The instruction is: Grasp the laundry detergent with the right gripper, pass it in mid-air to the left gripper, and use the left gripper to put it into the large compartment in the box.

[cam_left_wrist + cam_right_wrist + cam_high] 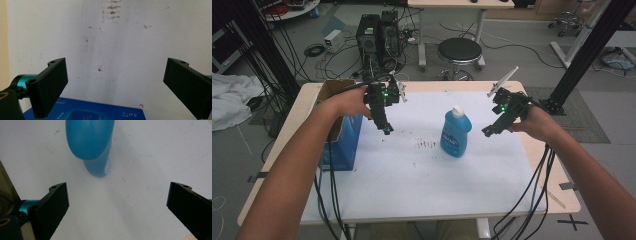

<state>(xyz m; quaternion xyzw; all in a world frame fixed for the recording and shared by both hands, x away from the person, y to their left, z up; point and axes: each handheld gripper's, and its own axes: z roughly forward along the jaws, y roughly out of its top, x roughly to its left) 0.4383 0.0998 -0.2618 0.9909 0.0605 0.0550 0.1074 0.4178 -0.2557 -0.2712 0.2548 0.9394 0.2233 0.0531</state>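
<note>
A blue bottle (456,133) with a white cap stands upright near the middle of the white table sheet (412,170). My right gripper (488,131) hovers just to its right, jaws wide open and empty; in the right gripper view the blue bottle (91,142) rises ahead of the open right gripper (117,207), apart from it. My left gripper (387,129) hangs above the sheet left of the bottle, beside an open blue box (343,135). In the left gripper view the left gripper (116,85) is open over the stained sheet, with the blue box top (95,112) below.
Dark stains (427,144) mark the sheet left of the bottle. The blue box with brown flaps stands at the table's left edge. Cables (532,195) trail off the front right. Behind the table stand a stool (459,51) and computer towers (377,35).
</note>
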